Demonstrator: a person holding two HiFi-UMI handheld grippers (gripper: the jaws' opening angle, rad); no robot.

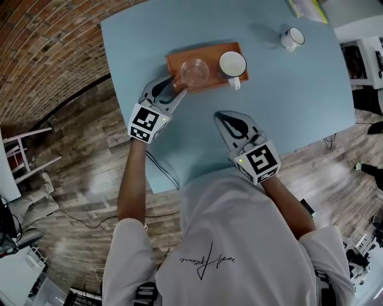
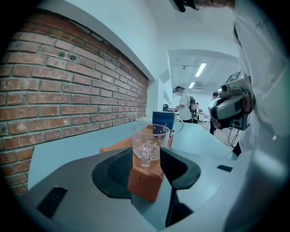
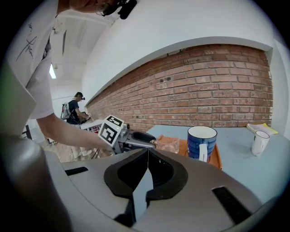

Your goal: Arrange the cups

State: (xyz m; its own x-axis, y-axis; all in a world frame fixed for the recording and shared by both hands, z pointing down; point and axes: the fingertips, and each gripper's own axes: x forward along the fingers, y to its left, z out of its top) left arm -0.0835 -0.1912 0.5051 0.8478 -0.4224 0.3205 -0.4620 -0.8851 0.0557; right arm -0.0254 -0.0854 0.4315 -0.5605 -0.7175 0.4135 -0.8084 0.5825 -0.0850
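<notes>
An orange tray [image 1: 209,55] lies on the light blue table [image 1: 299,95]. On it stand a clear glass cup [image 1: 194,72] with a handle and a blue mug [image 1: 232,64] with a white inside. My left gripper [image 1: 175,85] is open at the tray's near left corner. In the left gripper view the glass cup [image 2: 146,142] and the tray corner [image 2: 144,181] lie between the spread jaws, and the pads do not press on either. My right gripper [image 1: 221,115] hovers shut and empty over bare table in front of the tray. A white mug [image 1: 292,39] stands apart at the far right.
A yellow-green booklet [image 1: 308,9] lies at the table's far edge. A brick wall [image 3: 217,86] runs along the table's left side. The table's near edge [image 1: 197,176] is close to the person's body. People stand in the background [image 2: 183,105].
</notes>
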